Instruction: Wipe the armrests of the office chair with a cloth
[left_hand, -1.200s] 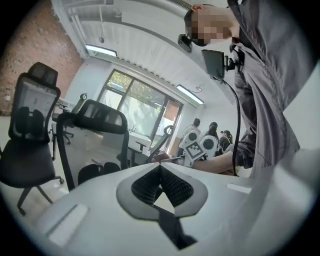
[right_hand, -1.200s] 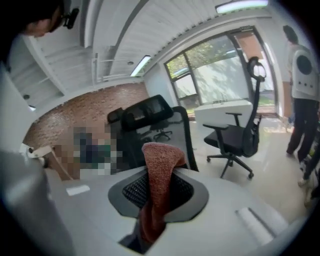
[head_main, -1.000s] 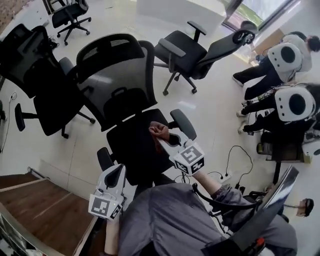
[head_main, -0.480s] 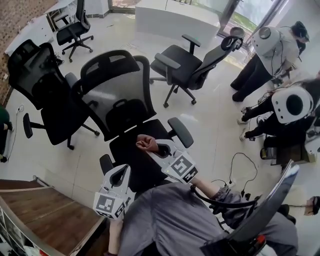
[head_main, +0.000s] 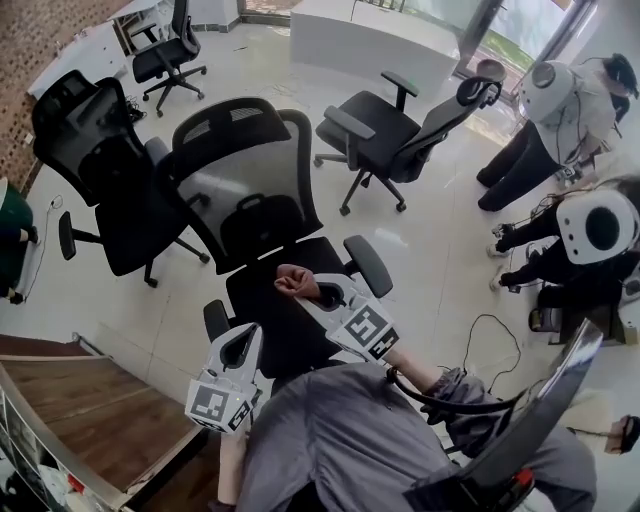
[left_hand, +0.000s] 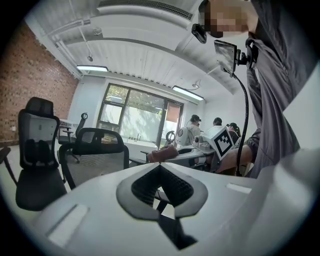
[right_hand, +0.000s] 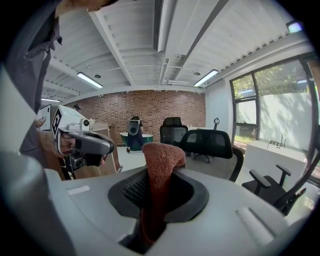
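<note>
The black mesh office chair (head_main: 245, 175) stands in front of me, its right armrest (head_main: 368, 265) and left armrest (head_main: 216, 320) on either side of the seat. A reddish-brown cloth (head_main: 296, 282) is bunched in my right gripper (head_main: 308, 290), which is shut on it above the seat, left of the right armrest and apart from it. In the right gripper view the cloth (right_hand: 161, 162) sticks up out of the jaws. My left gripper (head_main: 242, 338) hovers over the seat's front left by the left armrest; its jaws (left_hand: 159, 167) meet with nothing between them.
Other black chairs stand at the left (head_main: 105, 170), back right (head_main: 395, 120) and far back (head_main: 165, 50). People (head_main: 585, 225) crouch or stand at the right. A wooden step (head_main: 90, 420) lies at bottom left, a white counter (head_main: 370, 35) behind, a cable (head_main: 478, 330) on the floor.
My right gripper has carried the cloth a little left, away from the right armrest and over the seat. The left gripper has barely moved. The head view has shifted slightly.
</note>
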